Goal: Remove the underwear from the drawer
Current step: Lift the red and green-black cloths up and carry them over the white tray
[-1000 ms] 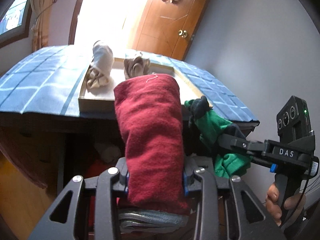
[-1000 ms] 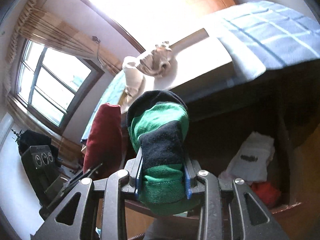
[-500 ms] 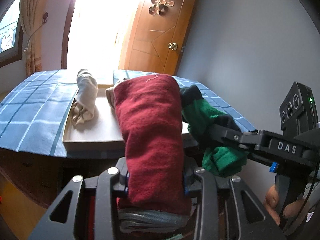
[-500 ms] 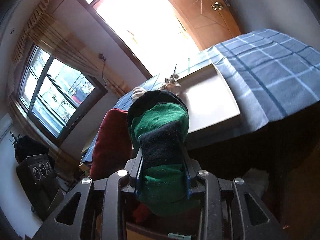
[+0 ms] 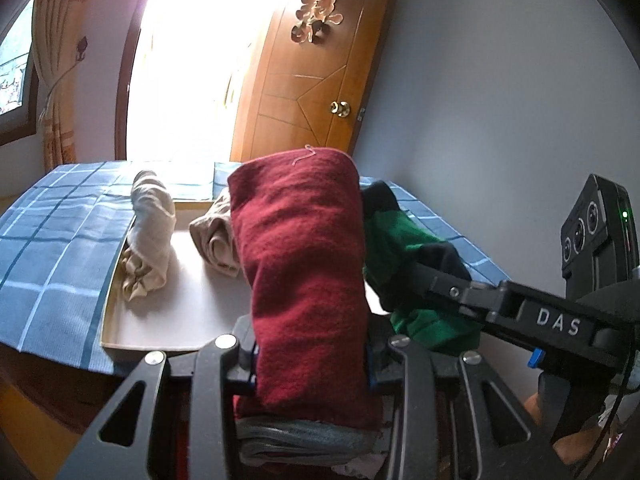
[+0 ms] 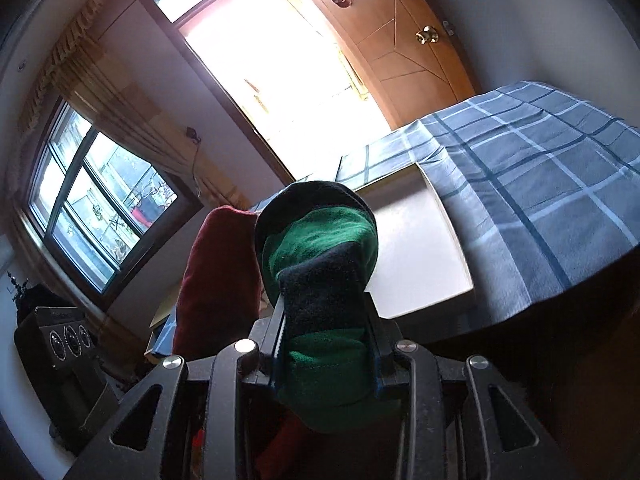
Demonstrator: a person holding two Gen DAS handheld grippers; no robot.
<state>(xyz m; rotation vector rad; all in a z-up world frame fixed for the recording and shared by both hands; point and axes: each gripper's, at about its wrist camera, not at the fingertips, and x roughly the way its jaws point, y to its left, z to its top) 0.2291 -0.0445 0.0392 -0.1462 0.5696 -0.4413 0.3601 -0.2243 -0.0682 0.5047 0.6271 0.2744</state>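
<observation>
A dark red rolled underwear [image 5: 304,264] stands upright between the fingers of my left gripper [image 5: 308,364], which is shut on it above the near edge of the white tray [image 5: 208,304]. My right gripper [image 6: 326,344] is shut on a green and black rolled underwear [image 6: 320,264], close to the right of the red roll [image 6: 220,280]. In the left wrist view the green roll [image 5: 416,248] shows beside the red one, clamped in black fingers [image 5: 448,284]. Two beige rolls [image 5: 150,232] [image 5: 216,240] lie in the tray. The drawer is out of view.
The tray [image 6: 420,248] sits on a blue checked cloth [image 6: 540,184] over a dark wooden top. A wooden door [image 5: 304,92] and a bright doorway stand behind, a window [image 6: 92,208] to the left, a grey wall on the right. A hand [image 5: 560,448] holds the right gripper's handle.
Both grippers have risen with their rolls still clamped. The drawer's inside has dropped out of view, and the tray and cloth now show from higher up.
</observation>
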